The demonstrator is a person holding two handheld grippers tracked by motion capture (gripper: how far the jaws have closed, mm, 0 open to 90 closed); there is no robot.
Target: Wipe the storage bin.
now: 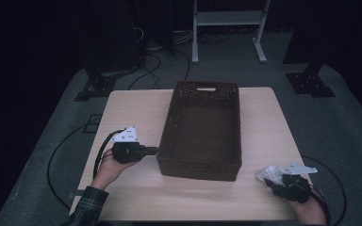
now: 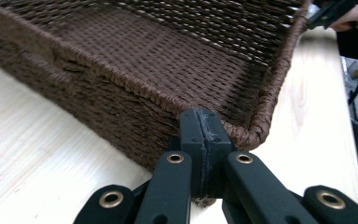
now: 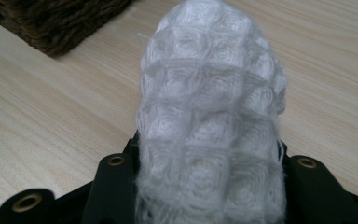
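Left gripper (image 2: 200,135) jaws fully closed, pinching basket (image 1: 202,136) rim. Right gripper (image 3: 209,186) clamps white cloth (image 3: 209,116); lift clear over wall, then drop.

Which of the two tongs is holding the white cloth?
The right tongs, near the table's front right corner, grip the white waffle-textured cloth. The left tongs are instead shut at the near left corner of the brown woven basket.

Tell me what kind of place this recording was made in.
Probably a lab or studio set up for recording, not a home. A lone light wooden table stands on grey carpet, cables trail across the floor, and a white metal stand and black equipment bases ring it against dark surroundings.
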